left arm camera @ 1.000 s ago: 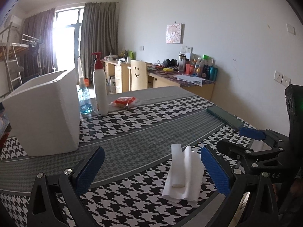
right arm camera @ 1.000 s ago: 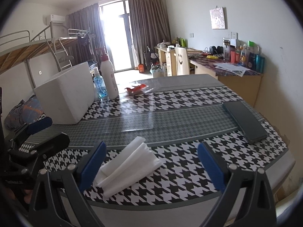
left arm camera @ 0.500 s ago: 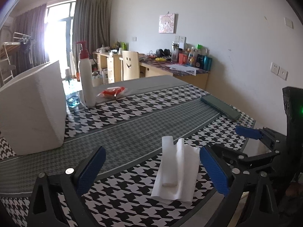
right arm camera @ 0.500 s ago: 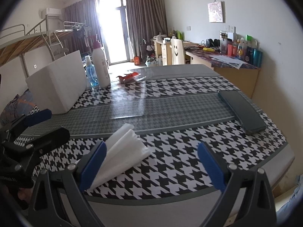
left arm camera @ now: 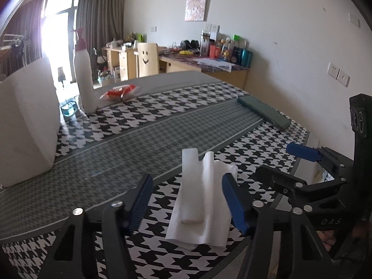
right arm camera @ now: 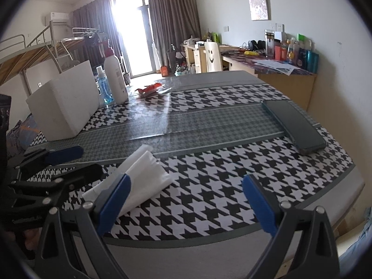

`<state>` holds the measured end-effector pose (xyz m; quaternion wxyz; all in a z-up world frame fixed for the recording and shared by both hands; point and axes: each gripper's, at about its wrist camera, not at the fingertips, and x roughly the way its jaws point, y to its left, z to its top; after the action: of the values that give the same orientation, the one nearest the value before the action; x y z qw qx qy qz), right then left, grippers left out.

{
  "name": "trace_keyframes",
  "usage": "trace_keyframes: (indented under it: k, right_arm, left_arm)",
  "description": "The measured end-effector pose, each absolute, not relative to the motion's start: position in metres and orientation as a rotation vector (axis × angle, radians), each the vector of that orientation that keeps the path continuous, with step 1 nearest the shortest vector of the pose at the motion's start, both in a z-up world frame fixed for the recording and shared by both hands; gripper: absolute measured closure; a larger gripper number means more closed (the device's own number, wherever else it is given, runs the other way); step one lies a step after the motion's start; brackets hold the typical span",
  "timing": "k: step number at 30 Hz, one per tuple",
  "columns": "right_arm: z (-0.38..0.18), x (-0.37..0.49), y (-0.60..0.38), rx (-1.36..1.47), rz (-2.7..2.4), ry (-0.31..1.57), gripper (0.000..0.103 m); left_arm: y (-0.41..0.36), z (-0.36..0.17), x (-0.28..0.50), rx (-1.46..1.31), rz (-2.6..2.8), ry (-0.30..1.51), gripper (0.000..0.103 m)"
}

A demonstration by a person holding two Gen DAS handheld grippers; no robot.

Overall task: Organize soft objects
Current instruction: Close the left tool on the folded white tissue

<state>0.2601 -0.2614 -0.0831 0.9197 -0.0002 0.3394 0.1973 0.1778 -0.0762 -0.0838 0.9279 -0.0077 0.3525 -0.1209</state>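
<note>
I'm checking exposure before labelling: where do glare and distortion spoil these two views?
Left wrist view: the window is blown out white, washing over the pump bottle; edges bow. Right wrist view: the window glares too, a bright streak reflects on the table; dark rounded corners.

Strong daylight blows out the window [right arm camera: 137, 34], glares off the tabletop [right arm camera: 167, 114]; fisheye bends the dark edges

The right gripper [right arm camera: 186, 200] hangs over the houndstooth table [right arm camera: 209, 153], jaws wide apart; folded white tissues [right arm camera: 141, 179] lie past its left finger; a dark case [right arm camera: 295, 125] far right ahead.
</note>
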Motion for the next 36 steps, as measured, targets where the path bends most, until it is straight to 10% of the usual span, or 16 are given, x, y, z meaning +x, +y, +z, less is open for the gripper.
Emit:
trace_keyframes:
  k: [36]
  right_arm:
    - [-0.093, 0.256, -0.257, 0.022, 0.48, 0.723, 0.005]
  left_arm:
    - [-0.081, -0.103, 0.19, -0.046, -0.286, 0.823, 0.085]
